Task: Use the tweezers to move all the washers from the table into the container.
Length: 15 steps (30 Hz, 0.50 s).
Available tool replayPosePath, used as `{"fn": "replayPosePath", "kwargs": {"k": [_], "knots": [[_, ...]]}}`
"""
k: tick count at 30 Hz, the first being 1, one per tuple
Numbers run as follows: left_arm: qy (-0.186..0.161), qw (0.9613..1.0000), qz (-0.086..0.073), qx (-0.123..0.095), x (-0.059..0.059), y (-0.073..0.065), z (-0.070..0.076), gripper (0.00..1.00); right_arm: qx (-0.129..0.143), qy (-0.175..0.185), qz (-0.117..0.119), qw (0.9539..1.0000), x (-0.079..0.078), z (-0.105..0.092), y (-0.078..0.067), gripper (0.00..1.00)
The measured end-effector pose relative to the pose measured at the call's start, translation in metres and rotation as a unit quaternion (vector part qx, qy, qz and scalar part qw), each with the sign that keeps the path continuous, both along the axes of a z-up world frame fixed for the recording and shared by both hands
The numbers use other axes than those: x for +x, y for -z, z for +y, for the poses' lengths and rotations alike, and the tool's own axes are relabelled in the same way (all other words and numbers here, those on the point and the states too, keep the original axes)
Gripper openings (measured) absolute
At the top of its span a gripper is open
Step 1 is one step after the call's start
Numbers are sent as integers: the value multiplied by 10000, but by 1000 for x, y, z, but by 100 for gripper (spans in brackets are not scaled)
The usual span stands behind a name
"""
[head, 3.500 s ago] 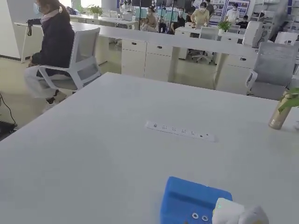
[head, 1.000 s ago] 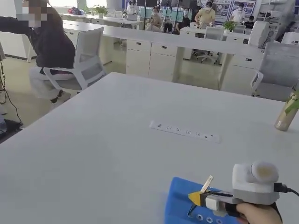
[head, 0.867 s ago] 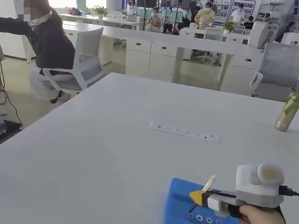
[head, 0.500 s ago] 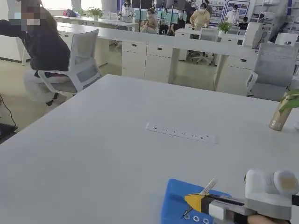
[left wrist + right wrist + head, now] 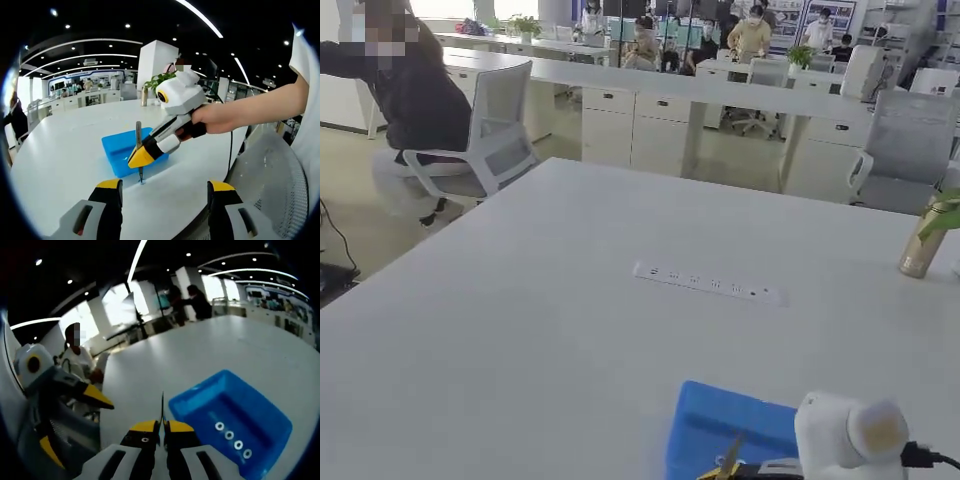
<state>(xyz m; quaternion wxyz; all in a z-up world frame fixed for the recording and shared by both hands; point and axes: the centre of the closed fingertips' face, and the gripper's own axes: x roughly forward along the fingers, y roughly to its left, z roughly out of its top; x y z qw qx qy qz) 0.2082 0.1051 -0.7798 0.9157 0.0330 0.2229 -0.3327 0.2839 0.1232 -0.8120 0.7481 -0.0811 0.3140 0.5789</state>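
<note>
A blue container [image 5: 235, 425] sits on the white table [image 5: 165, 365] and holds several washers [image 5: 233, 438] in a row. My right gripper [image 5: 161, 426] is shut on thin metal tweezers [image 5: 162, 412], just left of the container. In the left gripper view the right gripper [image 5: 140, 156] holds the tweezers [image 5: 138, 150] upright, tip down on the table at the near corner of the container [image 5: 122, 147]. My left gripper [image 5: 165, 187] is open and holds nothing, well back from the container. In the head view the right gripper [image 5: 715, 474] is at the bottom edge over the container [image 5: 730, 425].
A white power strip [image 5: 708, 282] lies mid-table. A brass vase with a plant [image 5: 923, 245] stands at the right edge. A person sits on an office chair [image 5: 485, 135] beyond the table's far left corner. Desks and more people fill the background.
The right gripper with the tweezers has dropped lower and nearer in the head view, from over the container's middle to its near edge.
</note>
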Motion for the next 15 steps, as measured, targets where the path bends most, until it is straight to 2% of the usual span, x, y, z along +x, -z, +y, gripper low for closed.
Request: {"fn": "replayPosePath", "kwargs": {"k": [2, 7, 15], "knots": [[0, 10000, -1, -7, 0, 0, 0, 69, -159, -62, -131, 9998, 0, -1, 4, 4], [-4, 10000, -7, -9, 0, 0, 0, 69, -174, 25, -106, 9998, 3, -2, 6, 4], [1, 10000, -3, -12, 0, -1, 0, 69, -181, -41, -69, 9998, 0, -1, 6, 4]]}}
